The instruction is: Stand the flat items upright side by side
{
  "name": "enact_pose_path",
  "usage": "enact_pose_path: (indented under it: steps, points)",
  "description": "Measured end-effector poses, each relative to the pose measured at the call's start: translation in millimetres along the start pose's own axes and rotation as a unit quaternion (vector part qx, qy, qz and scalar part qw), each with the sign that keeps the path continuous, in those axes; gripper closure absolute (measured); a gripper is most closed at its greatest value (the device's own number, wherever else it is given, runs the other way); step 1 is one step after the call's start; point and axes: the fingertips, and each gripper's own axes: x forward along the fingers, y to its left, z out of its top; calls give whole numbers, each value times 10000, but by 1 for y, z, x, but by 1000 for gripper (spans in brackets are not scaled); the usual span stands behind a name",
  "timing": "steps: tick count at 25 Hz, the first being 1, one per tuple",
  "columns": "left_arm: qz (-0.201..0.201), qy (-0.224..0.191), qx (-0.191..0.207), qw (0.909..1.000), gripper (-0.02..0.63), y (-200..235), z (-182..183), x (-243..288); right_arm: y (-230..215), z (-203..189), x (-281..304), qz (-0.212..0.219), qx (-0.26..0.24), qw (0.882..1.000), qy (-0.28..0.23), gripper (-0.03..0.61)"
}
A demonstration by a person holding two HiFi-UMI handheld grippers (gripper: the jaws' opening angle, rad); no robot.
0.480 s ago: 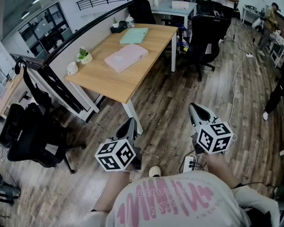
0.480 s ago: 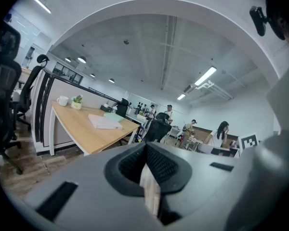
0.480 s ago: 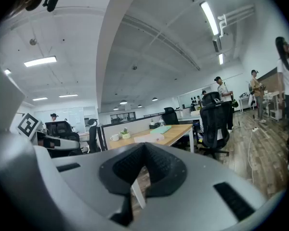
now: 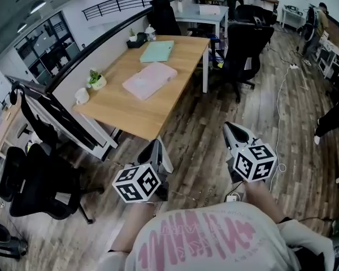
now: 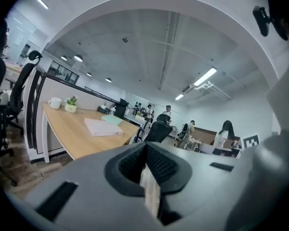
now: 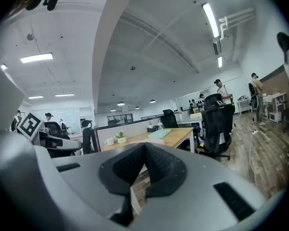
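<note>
A pink flat folder [image 4: 150, 79] and a mint green one [image 4: 157, 51] lie flat on the wooden desk [image 4: 124, 109]. In the left gripper view the pink folder [image 5: 103, 127] and green folder [image 5: 111, 120] show far off; in the right gripper view only the green folder [image 6: 160, 133] is clear. My left gripper [image 4: 158, 149] is shut and empty, held over the floor just short of the desk's near corner. My right gripper [image 4: 233, 133] is shut and empty too, over the floor to the right of the desk. Both point about level toward the desk.
A white mug [image 4: 81, 96] and a small potted plant [image 4: 96, 79] stand at the desk's left edge, a dark organiser [image 4: 138, 39] at its far end. Black office chairs [image 4: 244, 44] stand right of the desk and at the left [image 4: 37, 185]. A cable [image 4: 279, 103] runs across the floor.
The view has shifted slightly nearer the desk; both grippers keep about the same place and stay shut.
</note>
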Motion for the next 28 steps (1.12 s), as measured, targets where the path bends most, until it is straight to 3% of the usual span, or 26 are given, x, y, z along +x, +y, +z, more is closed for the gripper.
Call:
enact_pose_path:
  steps: [7,16,22,28]
  points:
    - [-65,146,-2,9999,612,24,-4,27,-9,-23,33,-102,464,9986,253,581]
    - [161,233,-200,9994,612,58,-8,87,-63,-42,92,-742,663,9932,609,581]
    - [510,232,-400,9976,612,81,1,160,-107,-34,171,-454,674,9940,733,581]
    - [639,83,-537,9965,612,86,28,241,-144,12,246,6,247,9985,489,581]
